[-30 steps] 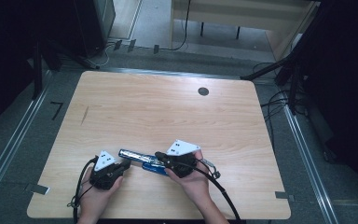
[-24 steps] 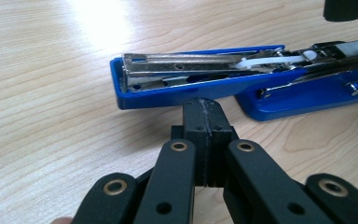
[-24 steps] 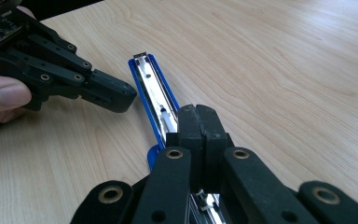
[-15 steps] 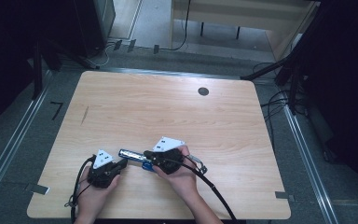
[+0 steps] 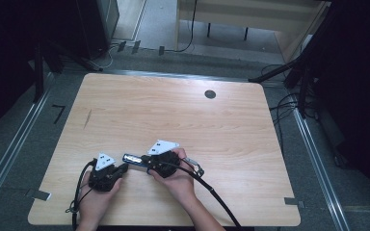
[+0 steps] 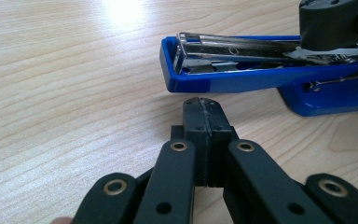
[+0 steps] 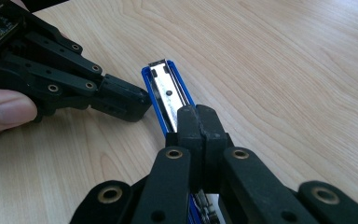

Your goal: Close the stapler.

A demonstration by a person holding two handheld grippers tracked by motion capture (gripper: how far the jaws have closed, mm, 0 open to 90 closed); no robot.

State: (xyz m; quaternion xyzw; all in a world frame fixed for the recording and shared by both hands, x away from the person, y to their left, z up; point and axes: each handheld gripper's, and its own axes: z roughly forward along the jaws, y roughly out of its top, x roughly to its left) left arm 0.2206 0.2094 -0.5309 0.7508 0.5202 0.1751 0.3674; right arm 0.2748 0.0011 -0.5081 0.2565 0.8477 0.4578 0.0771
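I am working a blue stapler (image 5: 136, 159) lying near the table's 6 o'clock edge, slightly toward 7 o'clock, between the two grippers. In the right gripper view I am resting the right gripper (image 7: 198, 122) on top of the stapler's open metal channel (image 7: 168, 98), with its jaws pressed together and nothing clamped between them; the tips are bearing down on the rail, not pinching it. In the left gripper view I am holding the left gripper (image 6: 207, 116) just beside the stapler's front end (image 6: 177, 63), at its 6 o'clock, jaws likewise closed on nothing and not touching the blue body as far as I can tell. I am judging the work as partly done: the stapler's top is already swung away, so the magazine is exposed, and what remains looks like loading or closing it. I cannot tell whether staples are sitting in the channel. The table (image 5: 173, 115) is a light wood-grain laminate, bare apart from a round dark cable port (image 5: 210, 94) toward 1 o'clock. Around it I am seeing grey floor, metal floor rails (image 5: 9, 154) at 9 and 3 o'clock, loose cables (image 5: 289, 106), and another desk (image 5: 250, 14) at 12 o'clock.
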